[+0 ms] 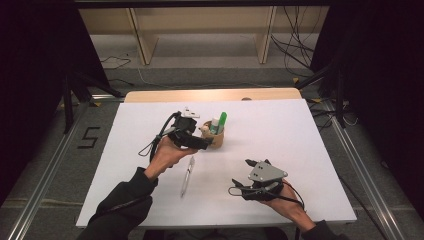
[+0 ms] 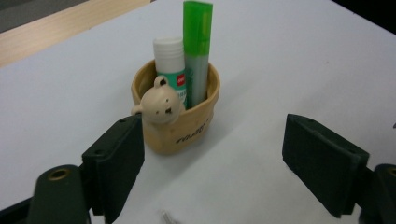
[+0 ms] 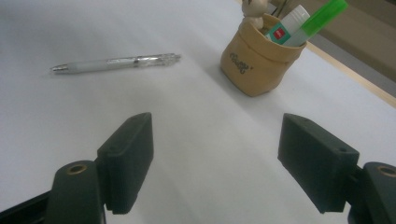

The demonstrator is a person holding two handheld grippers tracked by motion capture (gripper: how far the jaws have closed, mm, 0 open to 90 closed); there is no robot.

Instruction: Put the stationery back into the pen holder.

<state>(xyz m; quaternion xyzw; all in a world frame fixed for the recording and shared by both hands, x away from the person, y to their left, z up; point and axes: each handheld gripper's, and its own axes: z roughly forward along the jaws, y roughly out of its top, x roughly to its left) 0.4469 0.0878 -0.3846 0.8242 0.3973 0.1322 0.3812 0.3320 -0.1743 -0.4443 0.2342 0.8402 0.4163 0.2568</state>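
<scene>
A tan pen cup point(image 1: 216, 138) point(image 2: 180, 122) point(image 3: 258, 60) with a small bear figure on its rim stands mid-table. Upright inside it are a green highlighter point(image 1: 221, 121) point(image 2: 196, 51) point(image 3: 317, 22) and a white glue stick point(image 1: 214, 125) point(image 2: 171, 65) point(image 3: 288, 24). A clear pen point(image 1: 187, 176) point(image 3: 116, 63) lies flat on the white sheet in front of the cup. My left gripper point(image 1: 202, 141) point(image 2: 212, 168) is open right beside the cup, holding nothing. Lower right, my right gripper point(image 1: 242, 175) point(image 3: 215, 158) stands open and empty, pointing toward the cup.
The white sheet point(image 1: 280, 135) covers a wooden table point(image 1: 150, 95) whose far edge shows. Metal rails run along both sides on the floor. Shelving and cables sit beyond the table.
</scene>
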